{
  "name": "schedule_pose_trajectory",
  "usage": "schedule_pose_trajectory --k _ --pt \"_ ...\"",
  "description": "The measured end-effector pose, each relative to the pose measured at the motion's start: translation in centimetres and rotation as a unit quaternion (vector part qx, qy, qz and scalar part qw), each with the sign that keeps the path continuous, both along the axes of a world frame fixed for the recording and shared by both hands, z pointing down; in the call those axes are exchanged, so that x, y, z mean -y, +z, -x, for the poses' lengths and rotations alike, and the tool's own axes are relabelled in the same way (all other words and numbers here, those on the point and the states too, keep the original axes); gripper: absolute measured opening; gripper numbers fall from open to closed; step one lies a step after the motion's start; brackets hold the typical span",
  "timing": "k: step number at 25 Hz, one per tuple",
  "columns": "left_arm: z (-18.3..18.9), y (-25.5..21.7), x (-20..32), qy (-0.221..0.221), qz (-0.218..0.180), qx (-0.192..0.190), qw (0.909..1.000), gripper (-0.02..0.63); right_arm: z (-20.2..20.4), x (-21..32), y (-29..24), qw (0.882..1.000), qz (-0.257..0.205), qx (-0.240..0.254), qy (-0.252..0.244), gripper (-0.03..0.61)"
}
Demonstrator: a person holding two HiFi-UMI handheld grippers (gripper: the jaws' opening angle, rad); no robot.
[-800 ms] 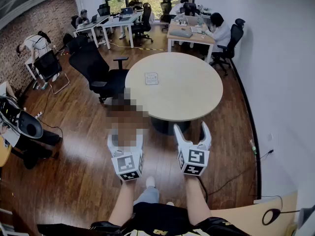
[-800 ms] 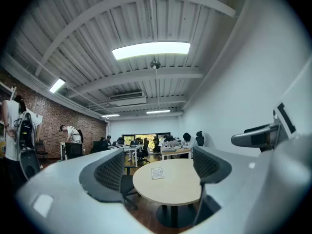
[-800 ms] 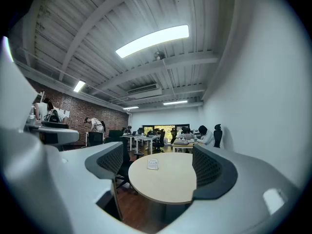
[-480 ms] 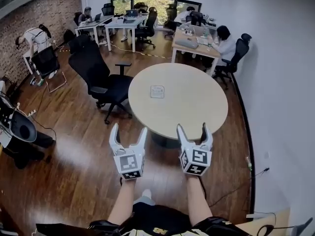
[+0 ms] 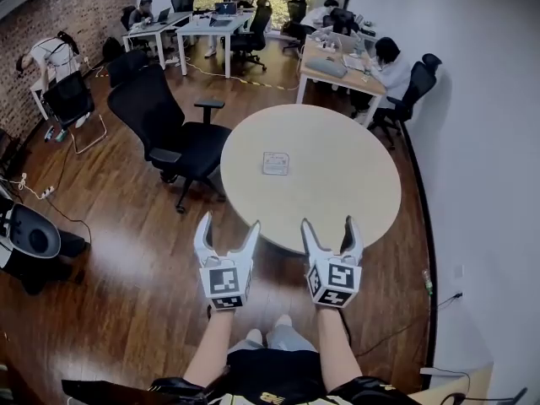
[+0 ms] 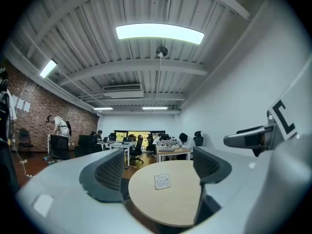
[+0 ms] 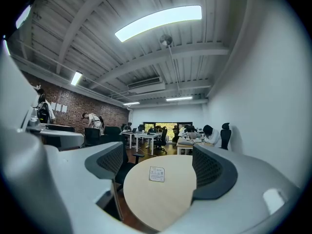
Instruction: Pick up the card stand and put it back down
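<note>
While both grippers are held low over the floor, short of the table, nothing is gripped. The left gripper point(image 5: 228, 226) is seen with its jaws spread wide and empty, and the right gripper point(image 5: 329, 226) likewise; only air and the distant tabletop show between the pads.

The table point(image 5: 337, 192) comes next, its near rim close to the jaw tips. The card stand point(image 5: 275, 163) is set standing near the table's middle, well apart from both grippers, with bare top all round it.

The stand is judged to be light, thin and stiff, probably smooth plastic, so it could be tipped or slid by a careless touch. A hold across its two side edges is advised, with modest pressure so that the sheet is not bowed.

Beyond, a chair point(image 5: 160, 116) and occupied desks point(image 5: 333, 66) are seen.
</note>
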State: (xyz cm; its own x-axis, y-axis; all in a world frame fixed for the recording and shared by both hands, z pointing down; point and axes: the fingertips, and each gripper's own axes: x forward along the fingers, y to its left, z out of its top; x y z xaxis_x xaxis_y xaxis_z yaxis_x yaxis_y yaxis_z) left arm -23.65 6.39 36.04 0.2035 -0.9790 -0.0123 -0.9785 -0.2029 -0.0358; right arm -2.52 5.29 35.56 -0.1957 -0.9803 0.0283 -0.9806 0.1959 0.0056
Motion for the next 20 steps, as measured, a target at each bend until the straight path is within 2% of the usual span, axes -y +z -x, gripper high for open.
schedule_pose_trajectory --k 6,9,13,20 --pt "-1.2 1.3 6.4 0.010 0.011 0.003 0.9999 0.448 -0.1 7.2 2.3 1.000 0.020 0.020 -0.010 0.449" --pt "-1.8 0.8 10.4 0.005 0.004 0.011 0.9999 0.449 0.5 11.5 1.5 0.999 0.012 0.023 -0.036 0.449" --pt "-3.0 -0.5 15.7 -0.007 -0.009 0.016 0.9998 0.449 -0.8 17.1 -0.2 0.999 -0.009 0.017 -0.048 0.449" --pt "-4.5 -0.9 22.6 -0.025 0.003 0.019 0.9995 0.446 -2.2 24.6 -0.1 0.997 0.007 0.023 -0.067 0.449"
